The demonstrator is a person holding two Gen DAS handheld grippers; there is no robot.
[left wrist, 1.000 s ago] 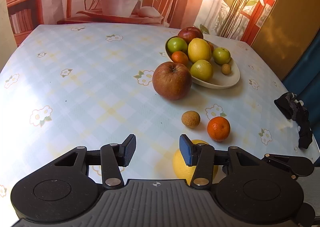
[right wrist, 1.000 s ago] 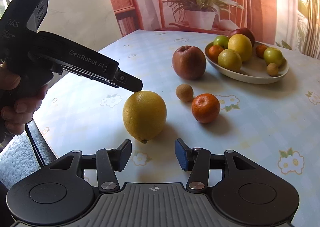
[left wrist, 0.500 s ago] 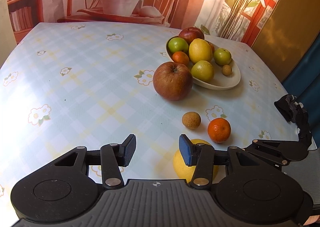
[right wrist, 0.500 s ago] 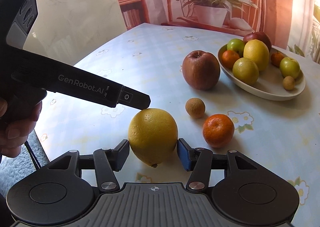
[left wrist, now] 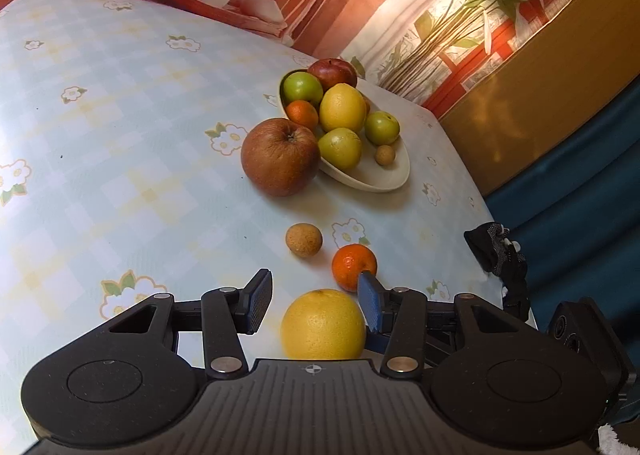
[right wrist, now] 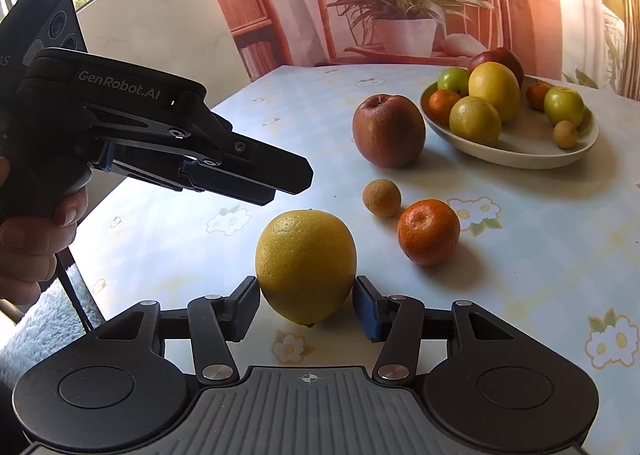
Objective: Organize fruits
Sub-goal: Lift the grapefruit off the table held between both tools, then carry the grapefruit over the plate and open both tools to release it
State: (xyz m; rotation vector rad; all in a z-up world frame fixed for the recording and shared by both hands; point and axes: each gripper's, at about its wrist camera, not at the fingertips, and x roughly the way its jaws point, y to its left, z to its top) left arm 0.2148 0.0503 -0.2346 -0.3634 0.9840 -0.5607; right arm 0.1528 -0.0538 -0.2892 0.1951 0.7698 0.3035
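Only the right wrist view shows the left gripper (right wrist: 276,179) from outside: a black body lettered "GenRobot.AI", held in a hand (right wrist: 32,239) at 9 o'clock, hovering above the table (right wrist: 540,255) just over the lemon (right wrist: 306,265). Its own view shows its blue pads spread wide, released, with nothing between them. Only the left wrist view shows a dark cloth (left wrist: 500,255) at the table's 3 o'clock edge.

The lemon is yellow, pebbled and oval, with a small nub at its lower end. It sits on the glossy checked cloth with printed flowers, between the pads of the right gripper (right wrist: 308,309); both pads lie right at its sides, but whether they are pressing it I cannot tell.

At 1 o'clock from the lemon lie a glossy, dimpled mandarin (right wrist: 428,231) and a small, matte tan ball of fruit (right wrist: 381,198), near each other. Beyond them stands a large, dull red-brown apple (right wrist: 388,131), just beside a smooth cream oval bowl (right wrist: 520,153) piled with green, yellow, orange and red fruit.
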